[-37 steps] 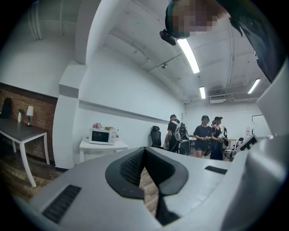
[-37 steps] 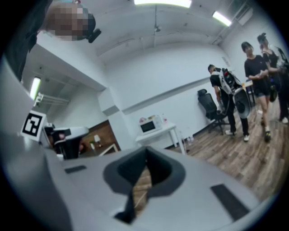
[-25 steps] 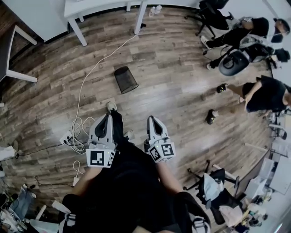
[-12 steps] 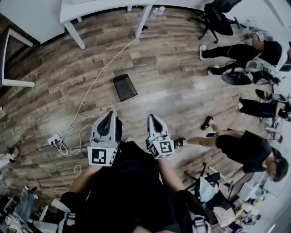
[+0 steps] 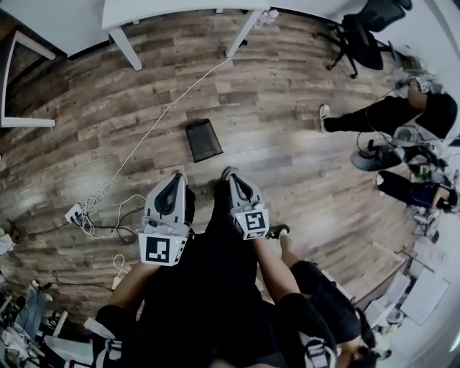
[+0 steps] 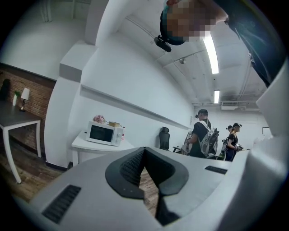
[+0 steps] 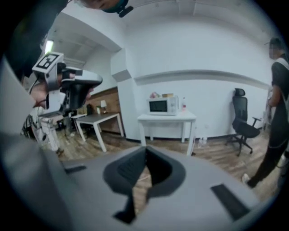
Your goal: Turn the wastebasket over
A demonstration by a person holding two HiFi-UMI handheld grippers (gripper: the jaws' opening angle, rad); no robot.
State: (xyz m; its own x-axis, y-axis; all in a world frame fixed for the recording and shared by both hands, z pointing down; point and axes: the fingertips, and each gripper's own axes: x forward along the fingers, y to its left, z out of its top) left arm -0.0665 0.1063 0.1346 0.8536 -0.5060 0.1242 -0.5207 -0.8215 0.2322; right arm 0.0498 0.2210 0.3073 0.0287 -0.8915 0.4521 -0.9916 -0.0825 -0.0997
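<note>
The wastebasket (image 5: 203,140) is a small black mesh bin on the wooden floor, ahead of both grippers in the head view. Whether it stands or lies on its side I cannot tell. My left gripper (image 5: 177,177) is held at waist height, shut and empty, short of the bin and a little left of it. My right gripper (image 5: 231,179) is beside it, also shut and empty, with its tips just right of the bin's line. Neither gripper view shows the bin. Both show closed jaws (image 6: 143,151) (image 7: 145,152) with nothing between them.
A white table (image 5: 180,13) with a microwave (image 7: 162,106) stands beyond the bin. A white cable (image 5: 154,118) runs across the floor to a power strip (image 5: 74,213) at the left. An office chair (image 5: 366,32) and several people (image 5: 392,115) are at the right.
The bin now sits closer to the gripper tips and lower in the head view. The right gripper has dipped and rolled. People at the right have shifted. Both grippers stay shut.
</note>
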